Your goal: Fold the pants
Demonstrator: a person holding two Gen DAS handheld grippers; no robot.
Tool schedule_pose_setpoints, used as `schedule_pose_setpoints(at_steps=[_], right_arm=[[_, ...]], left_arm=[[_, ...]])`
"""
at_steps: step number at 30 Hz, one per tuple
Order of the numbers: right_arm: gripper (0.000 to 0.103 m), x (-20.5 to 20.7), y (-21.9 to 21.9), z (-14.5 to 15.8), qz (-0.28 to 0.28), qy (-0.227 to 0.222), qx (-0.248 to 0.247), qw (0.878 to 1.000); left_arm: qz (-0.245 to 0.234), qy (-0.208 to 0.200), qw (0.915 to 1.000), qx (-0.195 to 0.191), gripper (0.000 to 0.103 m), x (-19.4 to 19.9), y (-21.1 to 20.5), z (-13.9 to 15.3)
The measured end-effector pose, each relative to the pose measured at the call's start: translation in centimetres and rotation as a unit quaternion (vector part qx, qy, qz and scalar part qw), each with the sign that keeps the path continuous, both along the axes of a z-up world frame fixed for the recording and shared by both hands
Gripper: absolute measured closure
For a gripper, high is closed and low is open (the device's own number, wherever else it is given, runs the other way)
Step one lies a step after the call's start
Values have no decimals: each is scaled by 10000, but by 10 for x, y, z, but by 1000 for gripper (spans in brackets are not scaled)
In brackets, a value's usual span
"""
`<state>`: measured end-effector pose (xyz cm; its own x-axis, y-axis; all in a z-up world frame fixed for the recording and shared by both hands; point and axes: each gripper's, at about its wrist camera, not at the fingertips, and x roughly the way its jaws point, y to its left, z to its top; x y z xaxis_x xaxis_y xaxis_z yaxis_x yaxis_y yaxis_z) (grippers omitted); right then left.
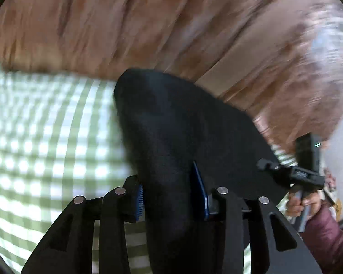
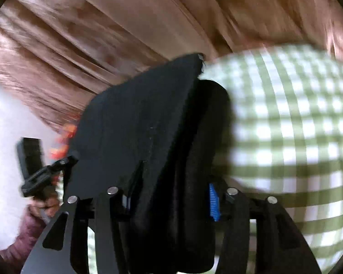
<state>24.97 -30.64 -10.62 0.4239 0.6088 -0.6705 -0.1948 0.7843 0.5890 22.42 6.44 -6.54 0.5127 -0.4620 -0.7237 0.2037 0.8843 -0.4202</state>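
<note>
Left wrist view. Left gripper [image 1: 171, 196]: pointed downward at an angle, with black pants [image 1: 183, 125] bunched between its blue-padded fingers [image 1: 201, 191]; cloth is seen against both pads, so the fingers are taken as clenched on the pants. The pants are held raised, spreading forward over a green-and-white checked cloth [image 1: 45, 137] that covers the surface. Beyond, blurred brown drapery [image 1: 148, 22] is seen. At far right, the right gripper [image 1: 265, 164] is seen from the side, carried by the right hand [image 1: 304, 203] in a maroon sleeve [image 1: 327, 239], its tip at the far edge of the pants.

Right wrist view. Right gripper [image 2: 169, 202]: angled downward, a thick folded bundle of the pants [image 2: 137, 125] filling the gap between its fingers [image 2: 213, 203]; a grasp on the pants is judged. The checked cloth [image 2: 297, 125] lies to the right. At left, the left gripper [image 2: 71, 156] is seen against the pants' edge, held by the left hand [image 2: 45, 205] in the maroon sleeve [image 2: 27, 235]. Much is motion-blurred.
</note>
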Motion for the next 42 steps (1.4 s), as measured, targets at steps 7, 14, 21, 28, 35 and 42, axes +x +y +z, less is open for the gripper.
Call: schedule_pose_setpoints(at_steps=[7,14,21,28,35,42], right_arm=[[25,-9,-6,24,-253,-303,-478,9981],[63,-43,1,84,-244,-1201,-591,9907],[71,-36,49,41,-137,-915,-1834,9787],[52,-70,40,73,-570,-1151,-1498,9803],[31,-133,54,89,-812,-1429,-1517,9747],[16,-171,66,88,-1020,-1522,-1837,9658]], left_arm=[[544,-149,9984,27,48,-11,9,2],[997,-1036,9886,455,48,-54,10,50],[751,-544,9881,1231,45,-48,-36,12],[1221,-654,9848,1045,45,-62,-33,34],[1295,-1104,9749,1433,30,-117,-45,53],[1328,-1319,9687,1633,23,-168,-58,57]])
